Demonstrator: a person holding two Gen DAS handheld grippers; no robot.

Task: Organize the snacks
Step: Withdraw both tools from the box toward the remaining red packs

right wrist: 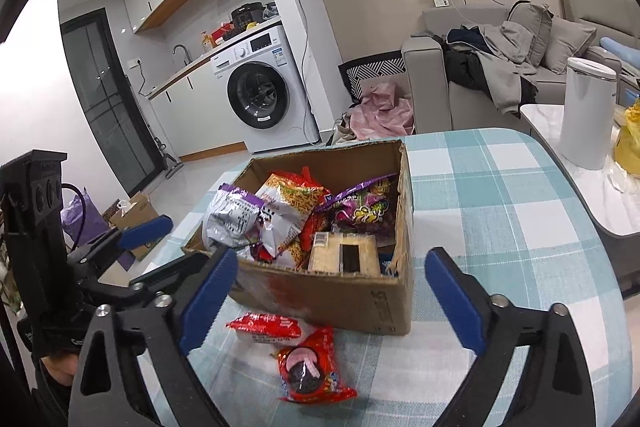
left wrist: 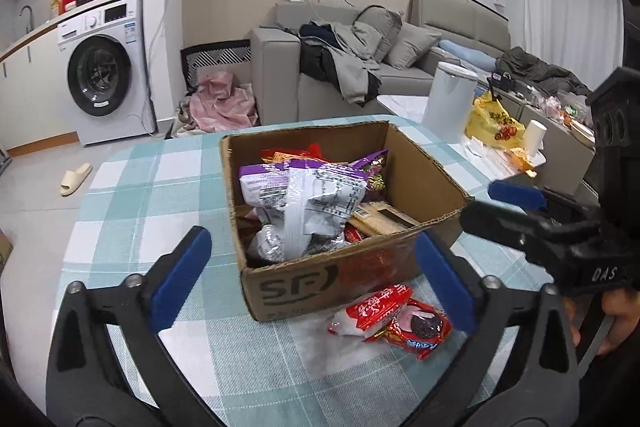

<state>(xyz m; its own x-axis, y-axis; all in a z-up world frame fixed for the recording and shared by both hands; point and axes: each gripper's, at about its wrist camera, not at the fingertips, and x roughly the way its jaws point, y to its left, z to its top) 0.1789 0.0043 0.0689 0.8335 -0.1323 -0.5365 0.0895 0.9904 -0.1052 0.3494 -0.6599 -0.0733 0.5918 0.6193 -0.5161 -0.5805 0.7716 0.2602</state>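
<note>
An open cardboard box (left wrist: 352, 279) (right wrist: 352, 295) stands on the checked tablecloth and holds several snack bags, among them a purple-and-silver bag (left wrist: 304, 195) (right wrist: 232, 219). Two red snack packets lie on the cloth in front of the box: a red-and-white one (left wrist: 376, 309) (right wrist: 266, 327) and a cookie packet (left wrist: 416, 331) (right wrist: 310, 371). My left gripper (left wrist: 312, 279) is open and empty, just short of the box front. My right gripper (right wrist: 336, 295) is open and empty, above the two packets. Each gripper also shows in the other's view (left wrist: 516, 203) (right wrist: 144, 239).
The round table (left wrist: 160, 187) (right wrist: 500, 187) ends close on the left. A white bin (left wrist: 450, 99) (right wrist: 586, 115), a yellow bag (left wrist: 492, 123) and a paper cup (left wrist: 534, 137) stand on a side table to the right. Sofa and washing machine behind.
</note>
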